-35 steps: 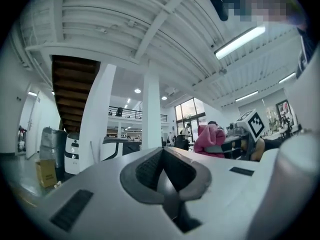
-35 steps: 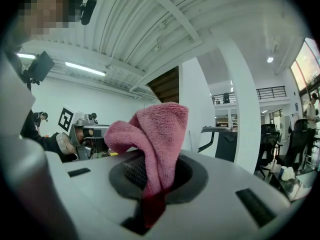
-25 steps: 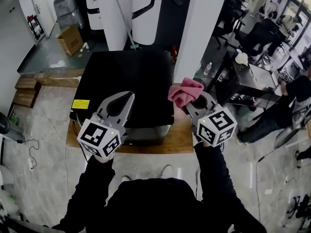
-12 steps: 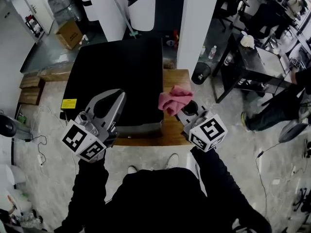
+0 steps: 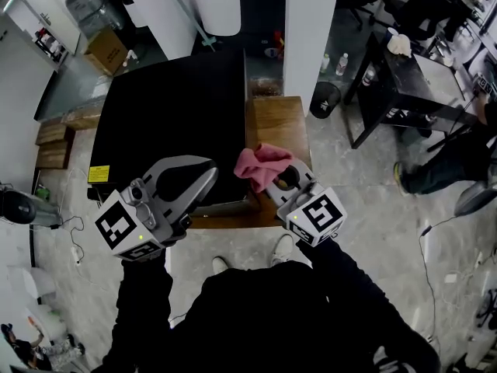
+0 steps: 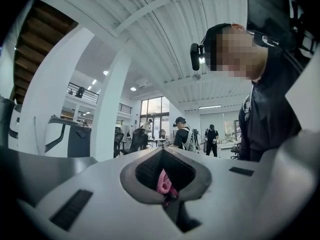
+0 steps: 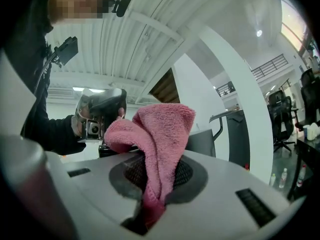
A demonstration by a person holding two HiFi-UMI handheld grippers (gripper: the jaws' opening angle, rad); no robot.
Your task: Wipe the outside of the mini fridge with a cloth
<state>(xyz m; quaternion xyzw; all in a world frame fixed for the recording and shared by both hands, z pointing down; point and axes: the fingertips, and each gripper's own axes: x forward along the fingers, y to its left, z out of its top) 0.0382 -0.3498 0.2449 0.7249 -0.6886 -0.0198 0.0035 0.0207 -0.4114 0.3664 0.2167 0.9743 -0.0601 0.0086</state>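
The black mini fridge (image 5: 171,119) stands on a low wooden platform (image 5: 281,123), seen from above in the head view. My right gripper (image 5: 273,176) is shut on a pink cloth (image 5: 260,165) and hovers over the fridge's front right corner. In the right gripper view the cloth (image 7: 157,134) bunches up out of the jaws of the right gripper (image 7: 152,164). My left gripper (image 5: 208,171) is shut with nothing in it, above the fridge's front edge, and points at the cloth. In the left gripper view a bit of the pink cloth (image 6: 164,181) shows through the jaws of the left gripper (image 6: 165,156).
A white pillar (image 5: 307,29) rises just behind the platform. At right stands a black table (image 5: 411,84) with a person (image 5: 458,162) by it. A cardboard box (image 5: 107,49) sits at the far left. A yellow label (image 5: 99,174) marks the fridge's left front.
Both grippers have swung inward to face each other. The right one carried the cloth left, toward the fridge's front right corner.
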